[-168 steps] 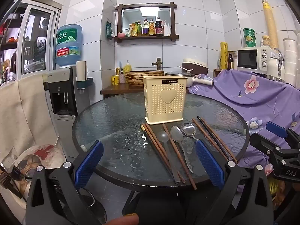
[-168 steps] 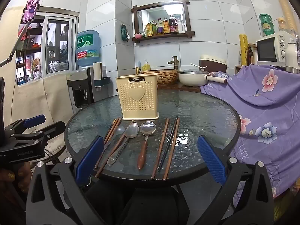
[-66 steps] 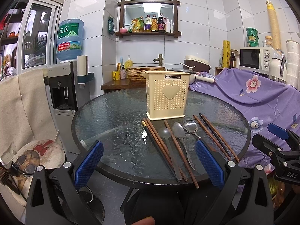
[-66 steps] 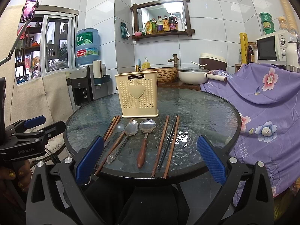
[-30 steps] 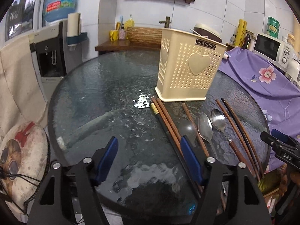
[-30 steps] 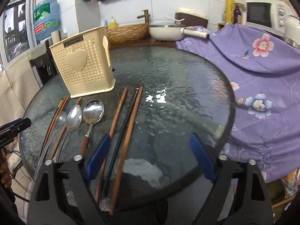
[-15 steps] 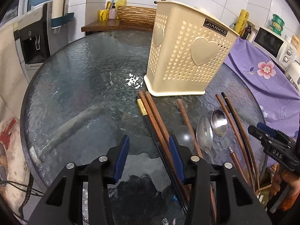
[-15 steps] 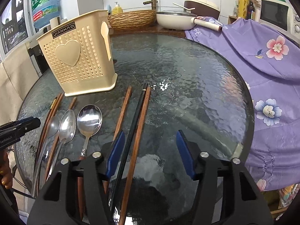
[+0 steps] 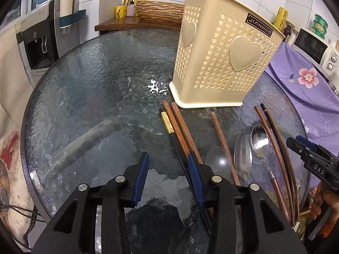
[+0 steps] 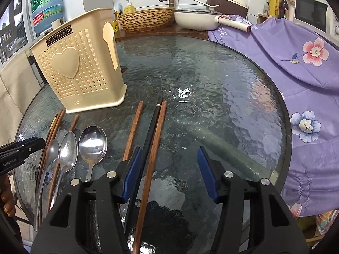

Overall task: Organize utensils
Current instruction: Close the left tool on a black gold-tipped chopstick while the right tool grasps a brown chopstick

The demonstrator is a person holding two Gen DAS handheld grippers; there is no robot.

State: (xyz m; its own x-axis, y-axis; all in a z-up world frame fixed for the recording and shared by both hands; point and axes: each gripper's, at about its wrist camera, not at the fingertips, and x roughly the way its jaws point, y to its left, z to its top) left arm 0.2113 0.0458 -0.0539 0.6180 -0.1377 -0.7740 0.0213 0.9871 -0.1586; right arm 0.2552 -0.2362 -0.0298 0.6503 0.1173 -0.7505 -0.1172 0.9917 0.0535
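Left wrist view shows the left gripper (image 9: 167, 166) low over the glass table (image 9: 89, 97). Its jaws have just been closing, but they still stand apart and pinch nothing. The left chopsticks (image 9: 180, 124) lie just at its 3 o'clock side. The cream holder (image 9: 220, 63) stands at 1 o'clock. The spoons (image 9: 243, 154) lie between the two chopstick bunches.

From the right wrist view, the right gripper (image 10: 168, 165) has also been closing, and its jaws are still apart. One brown chopstick (image 10: 155, 139) runs between them, near the left pad, not squeezed.
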